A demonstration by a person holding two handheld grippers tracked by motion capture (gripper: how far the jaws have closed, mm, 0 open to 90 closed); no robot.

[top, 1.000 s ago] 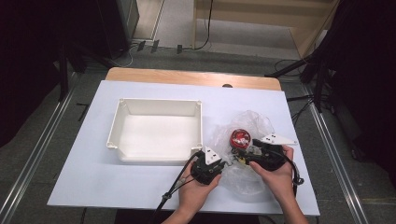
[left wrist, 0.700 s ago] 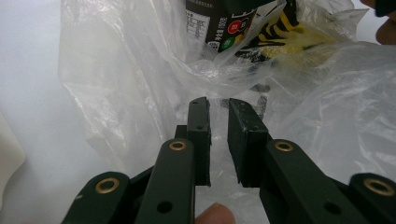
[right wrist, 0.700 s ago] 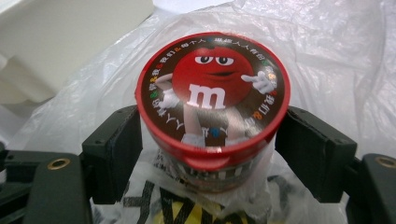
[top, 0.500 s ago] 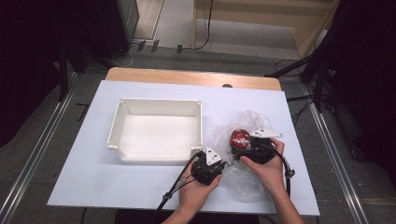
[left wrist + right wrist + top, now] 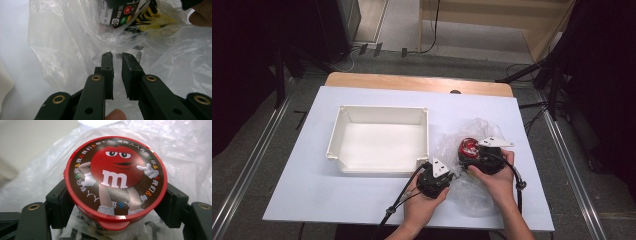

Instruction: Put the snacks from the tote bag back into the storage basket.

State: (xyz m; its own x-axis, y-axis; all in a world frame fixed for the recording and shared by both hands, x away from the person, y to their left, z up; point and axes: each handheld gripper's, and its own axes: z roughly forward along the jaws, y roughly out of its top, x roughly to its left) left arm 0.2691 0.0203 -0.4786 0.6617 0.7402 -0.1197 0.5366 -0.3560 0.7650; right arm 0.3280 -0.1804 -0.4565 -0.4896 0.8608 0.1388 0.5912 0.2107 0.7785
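Observation:
A round candy tub (image 5: 116, 180) with a red lid and a red cartoon figure sits inside a crumpled clear plastic bag (image 5: 477, 200) on the white table. My right gripper (image 5: 116, 195) has a jaw on each side of the tub just under the lid. Its jaws have just been closing and the pads press on the tub's sides. From above, the right gripper (image 5: 472, 152) is at the tub (image 5: 468, 145). My left gripper (image 5: 117, 56) is nearly closed, pinching a fold of the bag (image 5: 62, 50) near its mouth. The left gripper (image 5: 453, 175) sits just left of the right hand.
A white rectangular tray (image 5: 382, 107) stands left of the bag, close to the left gripper. The white board (image 5: 312, 195) ends near both forearms at the front. A wooden table edge (image 5: 412, 82) runs along the back, with cables and stands beyond.
The right gripper has shifted a little up and left, closer around the tub. The left gripper and the bag fold it holds have stayed put.

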